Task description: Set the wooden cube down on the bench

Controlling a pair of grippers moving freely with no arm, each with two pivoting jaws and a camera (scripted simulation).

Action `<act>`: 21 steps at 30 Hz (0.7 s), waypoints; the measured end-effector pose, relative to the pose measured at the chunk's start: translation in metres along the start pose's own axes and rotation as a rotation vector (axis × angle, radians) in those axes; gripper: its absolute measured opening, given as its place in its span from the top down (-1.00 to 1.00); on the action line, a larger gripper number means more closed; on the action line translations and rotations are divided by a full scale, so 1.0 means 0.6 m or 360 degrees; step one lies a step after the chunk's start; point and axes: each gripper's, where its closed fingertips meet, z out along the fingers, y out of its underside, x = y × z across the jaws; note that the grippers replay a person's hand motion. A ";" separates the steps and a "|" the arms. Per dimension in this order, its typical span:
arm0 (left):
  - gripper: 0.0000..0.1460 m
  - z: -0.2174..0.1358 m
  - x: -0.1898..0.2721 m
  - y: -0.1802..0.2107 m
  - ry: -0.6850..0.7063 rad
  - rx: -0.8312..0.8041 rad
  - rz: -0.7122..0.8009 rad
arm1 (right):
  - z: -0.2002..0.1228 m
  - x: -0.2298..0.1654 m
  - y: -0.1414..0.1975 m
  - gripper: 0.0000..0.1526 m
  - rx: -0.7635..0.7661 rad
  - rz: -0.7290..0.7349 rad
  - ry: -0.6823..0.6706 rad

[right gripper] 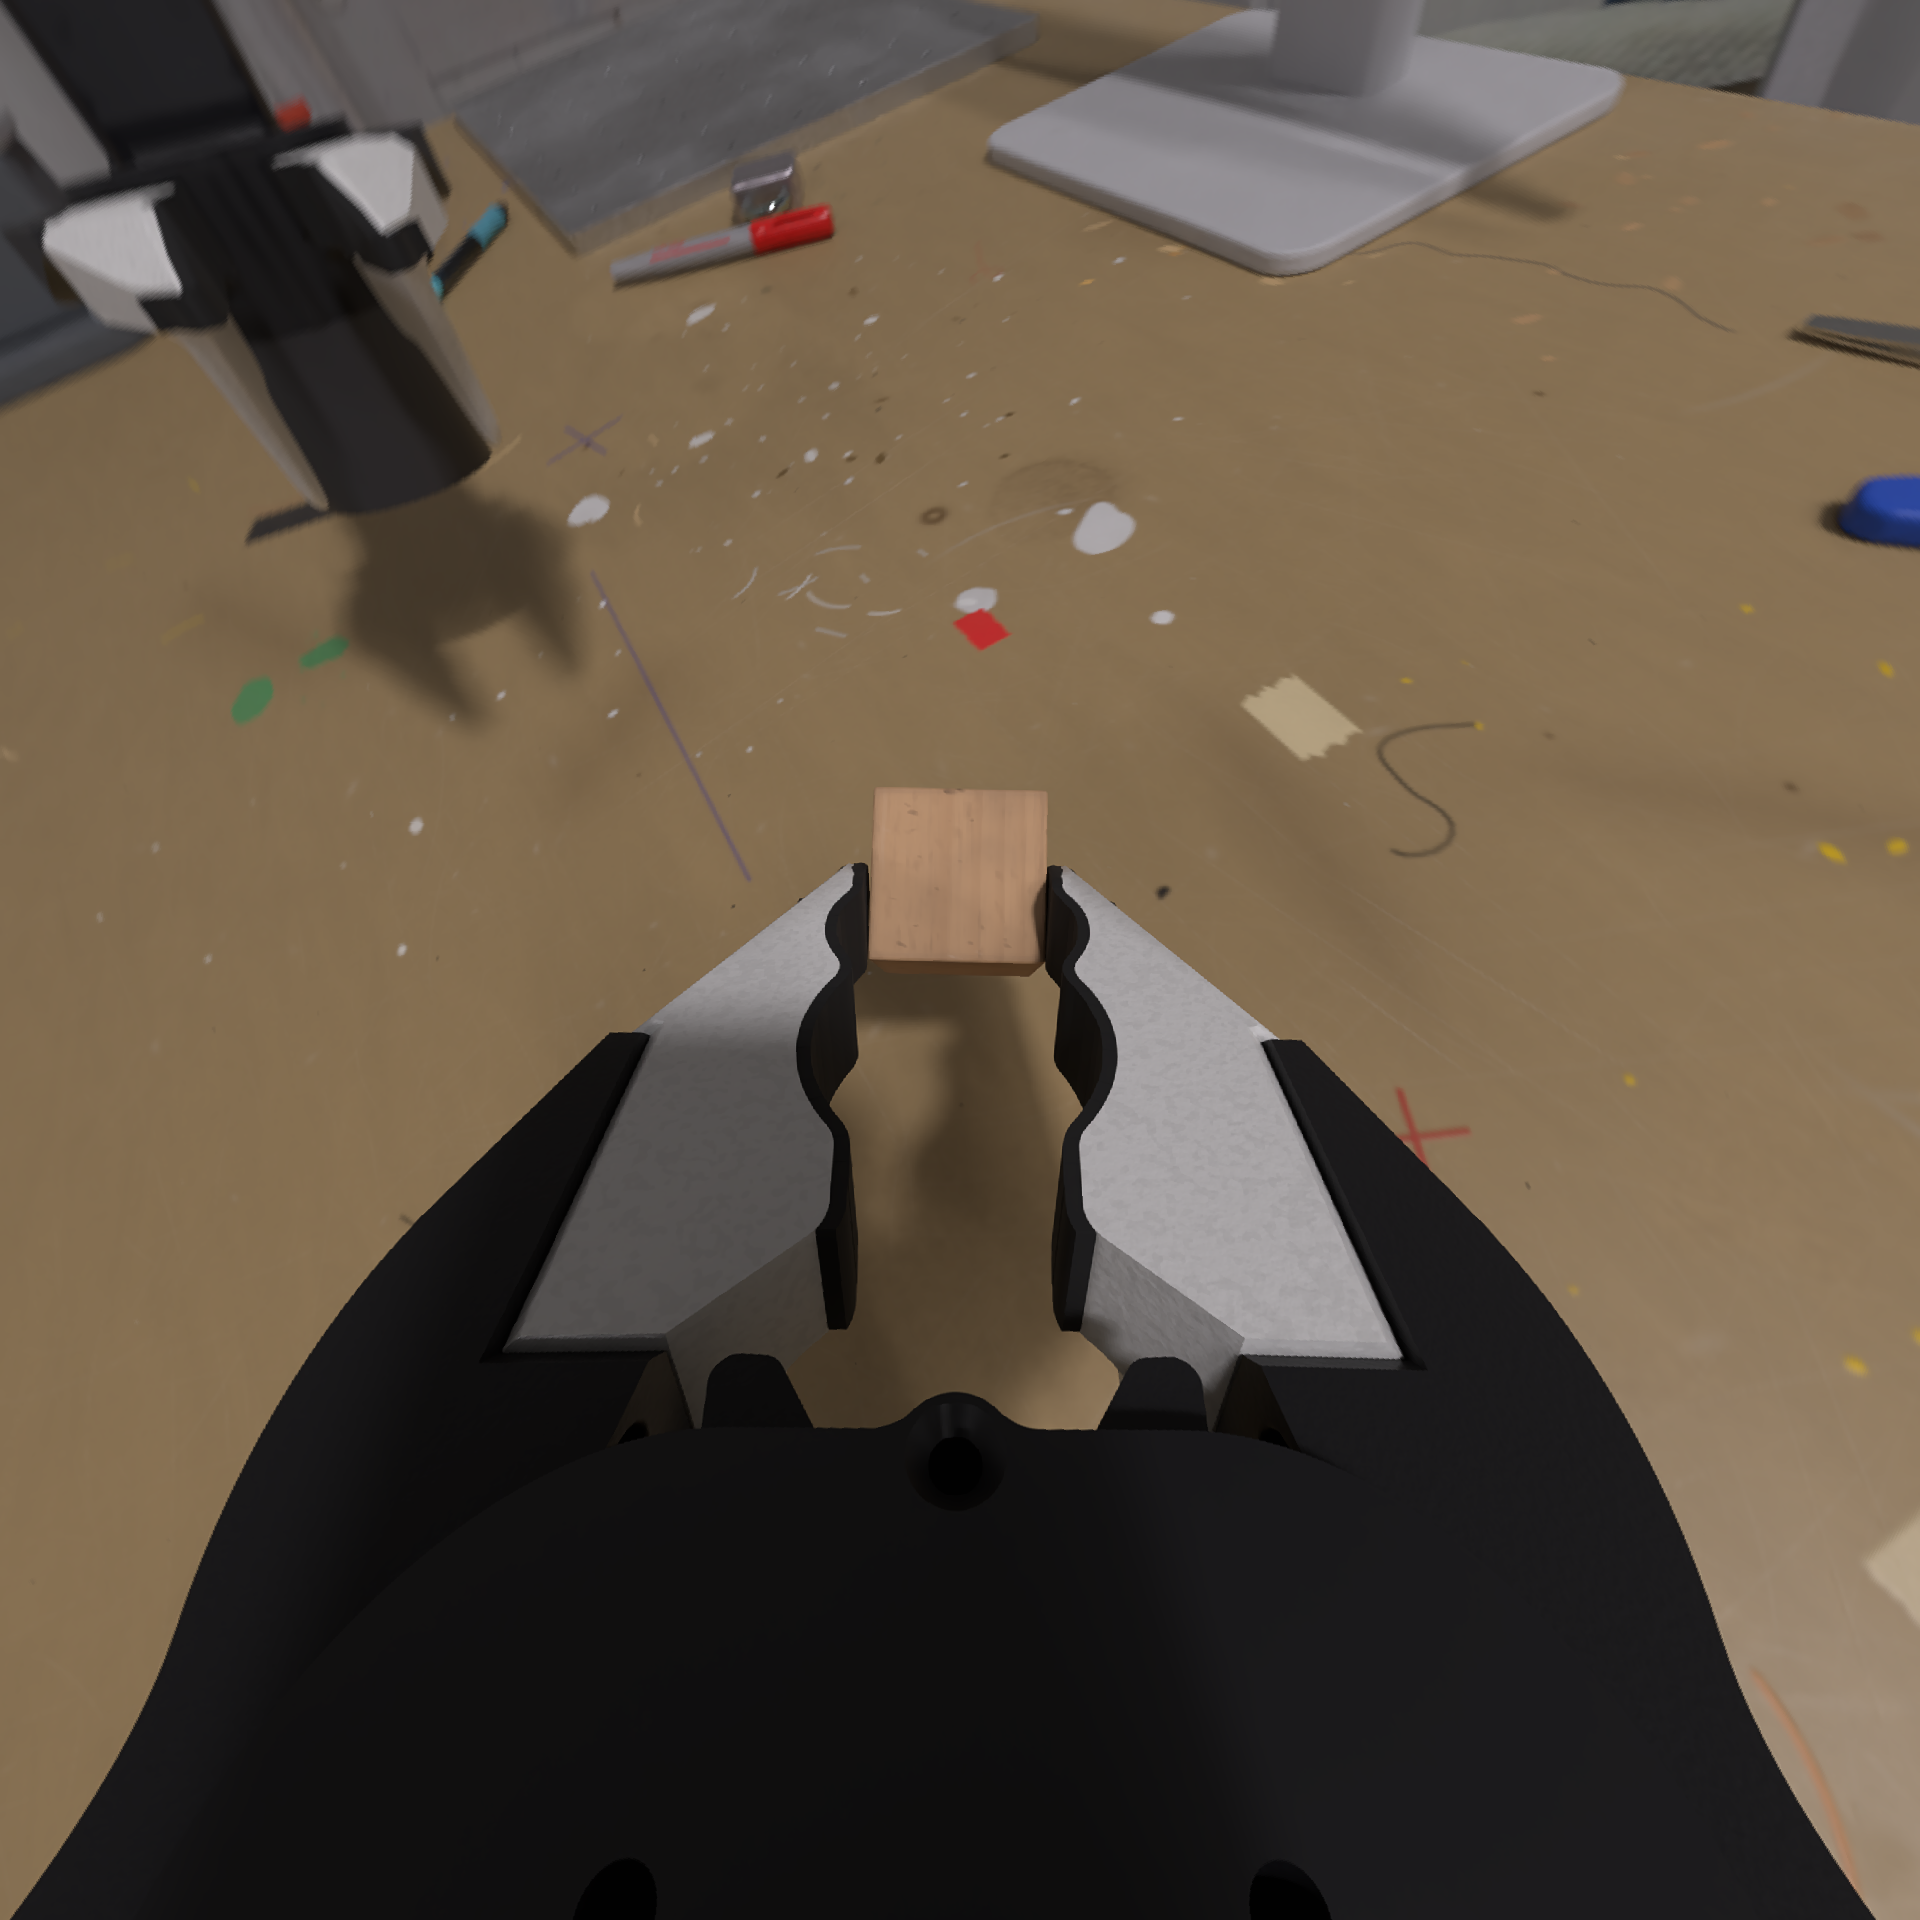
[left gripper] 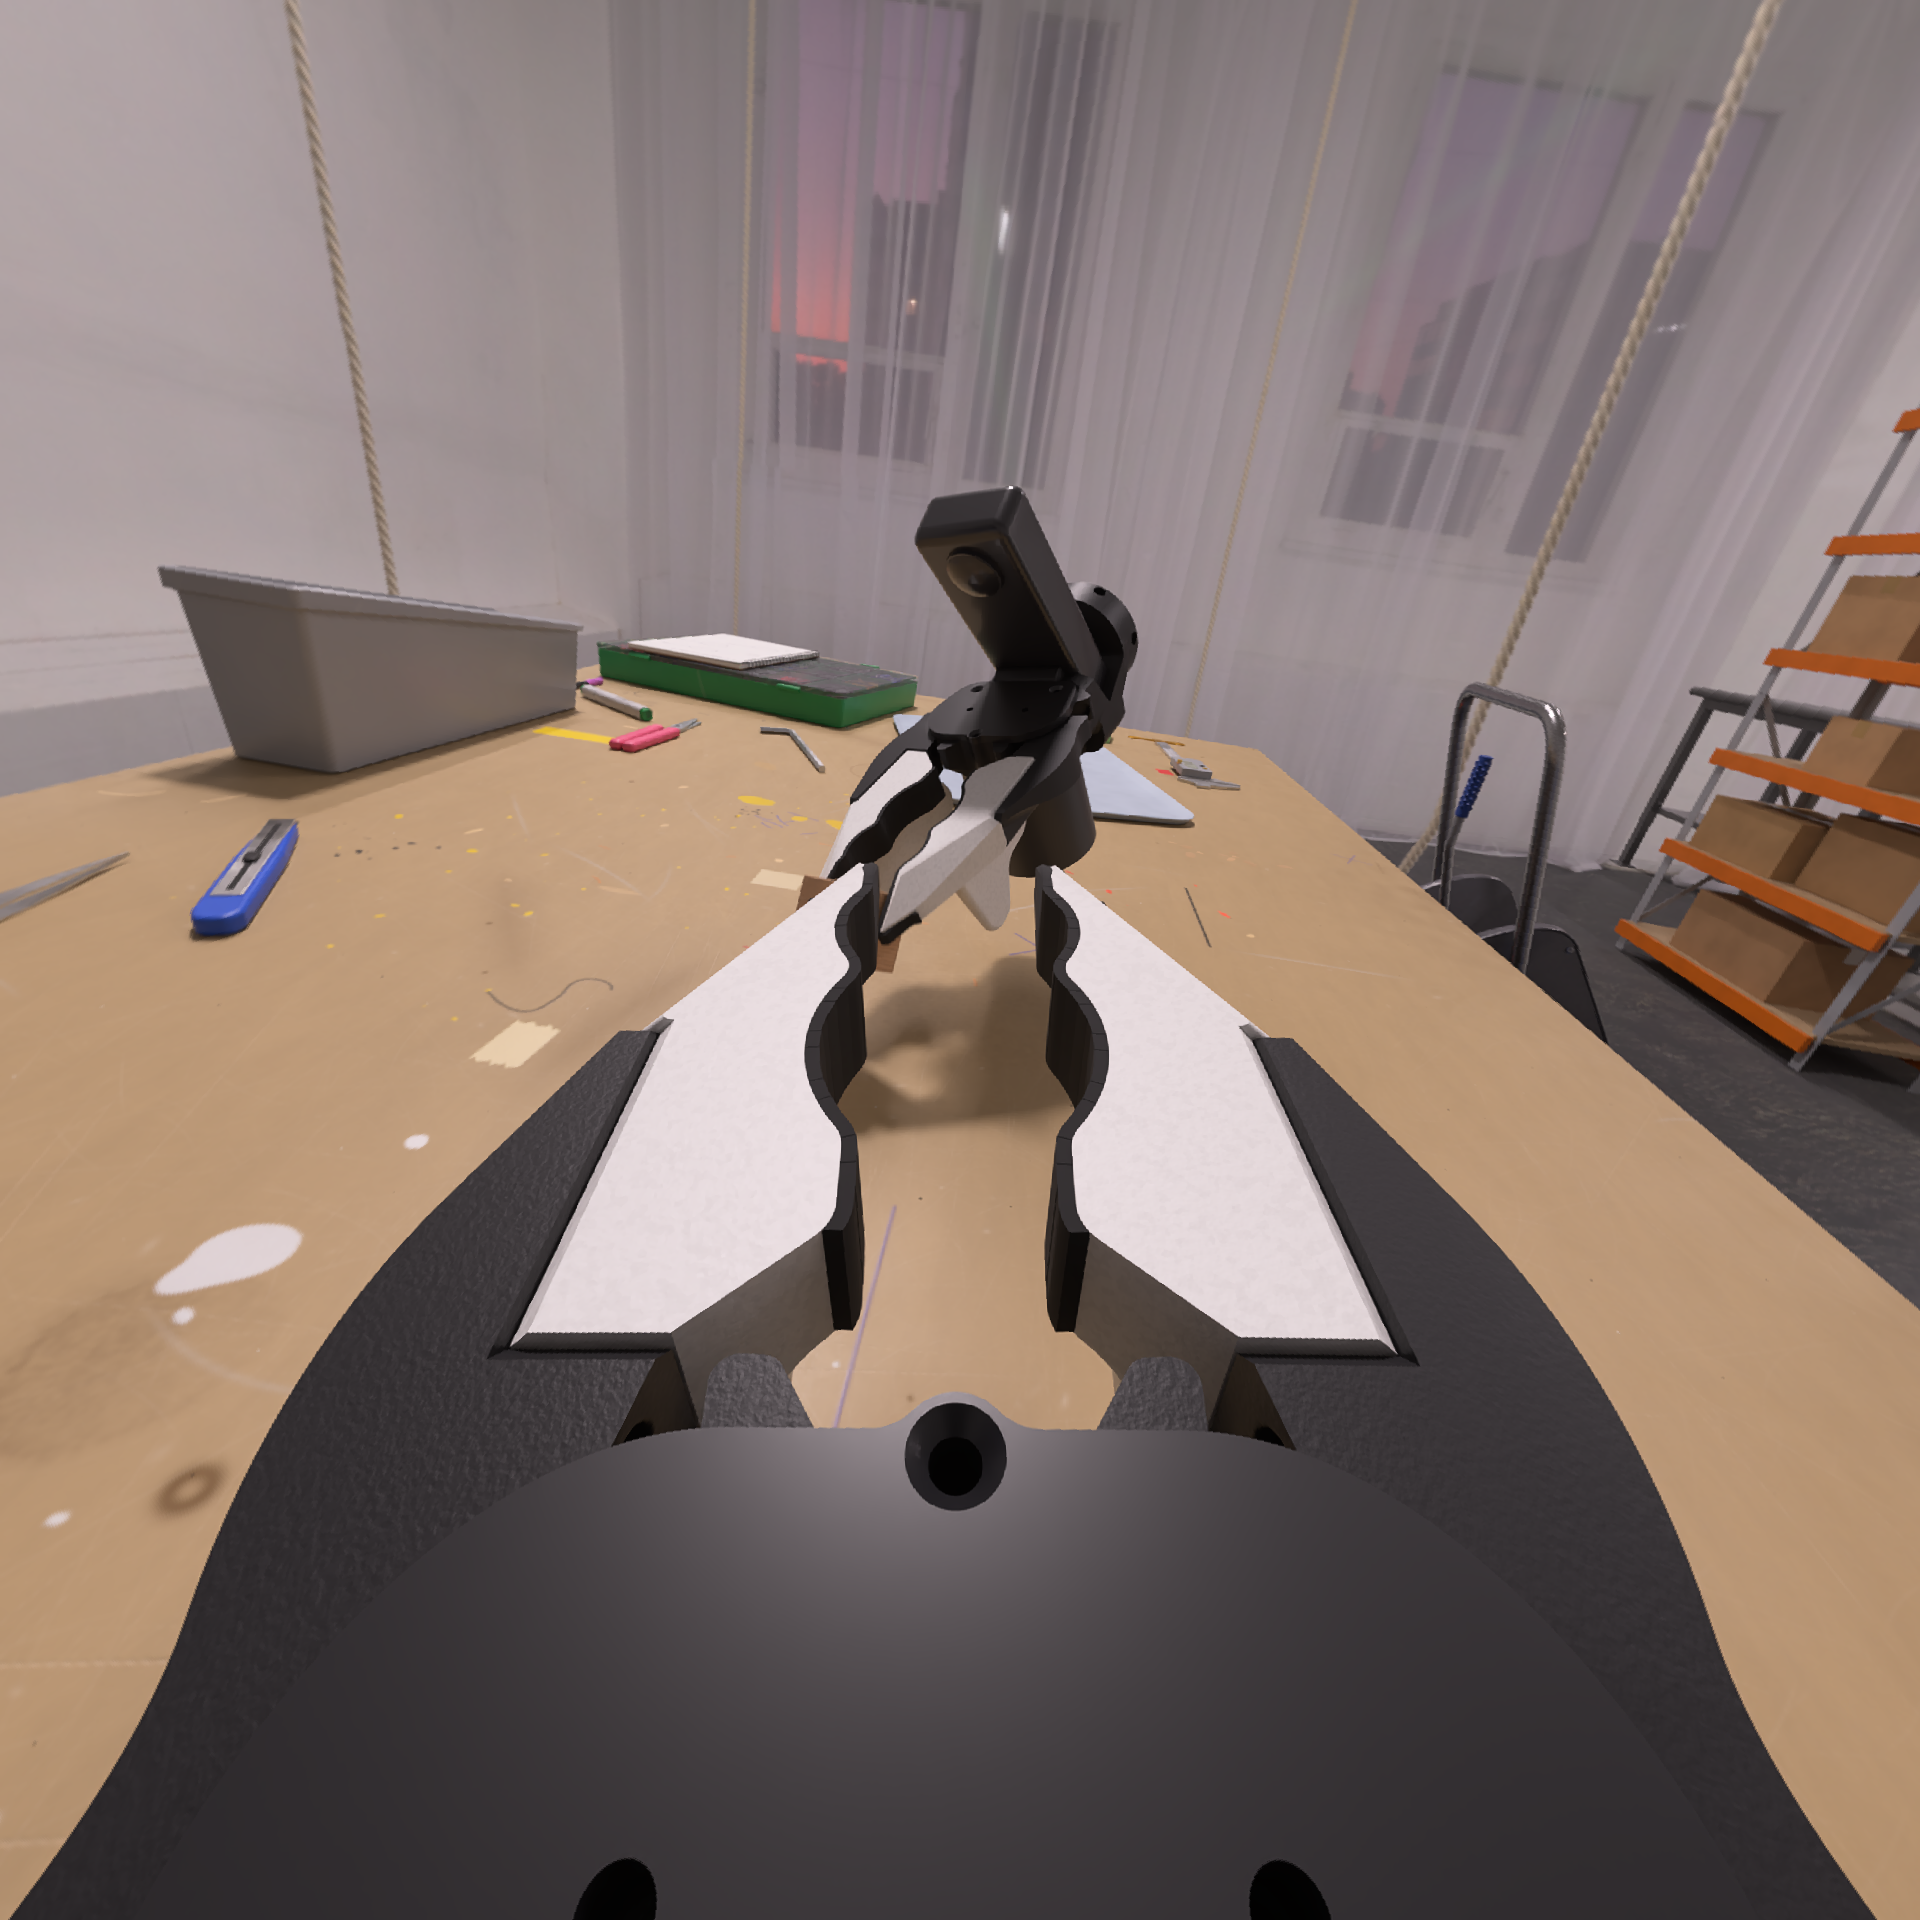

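The wooden cube [right gripper: 958, 852] is a small light-wood block pinched between my right gripper's [right gripper: 956, 888] fingertips. It hangs a little above the tan bench [right gripper: 1351, 520] and casts a shadow below. In the left wrist view the right gripper [left gripper: 935, 914] faces me, tilted down. Only a corner of the cube [left gripper: 814, 891] shows there, behind my own left finger. My left gripper [left gripper: 951, 894] is open and empty above the bench, close in front of the right one. It also shows at the top left of the right wrist view [right gripper: 239, 218].
A grey bin [left gripper: 364, 675], a blue utility knife [left gripper: 244, 878], a green box [left gripper: 758, 681], markers and a hex key [left gripper: 795, 743] lie at the far side. A monitor stand [right gripper: 1299, 156], a red marker [right gripper: 727, 244] and a grey mat [right gripper: 675, 94] lie ahead. Orange shelving [left gripper: 1808, 790] stands beyond the bench's right edge.
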 end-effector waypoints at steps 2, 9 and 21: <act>0.59 -0.001 -0.005 0.003 -0.0019 -0.0008 -0.0023 | -0.009 0.013 0.000 0.56 0.0054 0.0089 0.0009; 0.61 0.006 -0.007 0.016 -0.0009 -0.0059 -0.0053 | -0.032 0.054 0.010 0.56 0.0086 0.0276 0.0148; 0.60 0.018 -0.007 0.044 -0.0004 -0.0200 -0.0076 | -0.103 0.134 0.059 0.56 -0.0164 0.0411 0.0811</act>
